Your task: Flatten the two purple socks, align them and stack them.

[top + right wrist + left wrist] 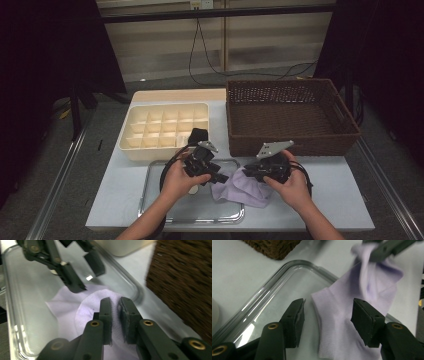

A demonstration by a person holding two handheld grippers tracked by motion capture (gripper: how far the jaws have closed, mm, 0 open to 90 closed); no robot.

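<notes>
A lilac sock (239, 192) lies crumpled half on the clear tray (186, 214) and half on the white table. In the left gripper view the sock (337, 325) lies flat beneath my left gripper (327, 315), whose jaws stand open on either side of it without touching. My right gripper (115, 305) is shut on a raised fold of the sock (75, 307), with fabric pinched between its pads. In the high view the left gripper (220, 177) and right gripper (248, 173) face each other over the sock.
A cream divided box (131, 131) stands behind the tray, with a black item (198, 135) at its near right corner. A brown wicker basket (290, 145) sits at the right rear. A small white round thing (195, 190) lies by the left hand.
</notes>
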